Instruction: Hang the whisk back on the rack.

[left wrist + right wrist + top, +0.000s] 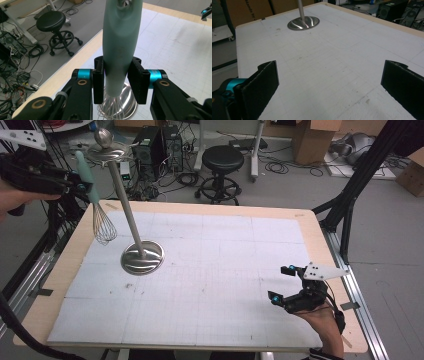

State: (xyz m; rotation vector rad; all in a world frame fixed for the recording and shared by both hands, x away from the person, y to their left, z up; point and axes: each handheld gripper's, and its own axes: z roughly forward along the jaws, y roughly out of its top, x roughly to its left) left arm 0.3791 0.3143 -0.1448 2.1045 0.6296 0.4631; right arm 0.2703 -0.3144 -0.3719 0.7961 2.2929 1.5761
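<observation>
One whisk (121,45) clamped in left gripper (117,80), one steel stand (142,257), right gripper (329,82) wide open.

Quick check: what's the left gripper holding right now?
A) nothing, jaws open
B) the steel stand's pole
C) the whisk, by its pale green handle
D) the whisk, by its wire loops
C: in the left gripper view the left gripper has both pads pressed on the pale green handle of the whisk, with the wire loops hanging below beside the steel stand.
</observation>
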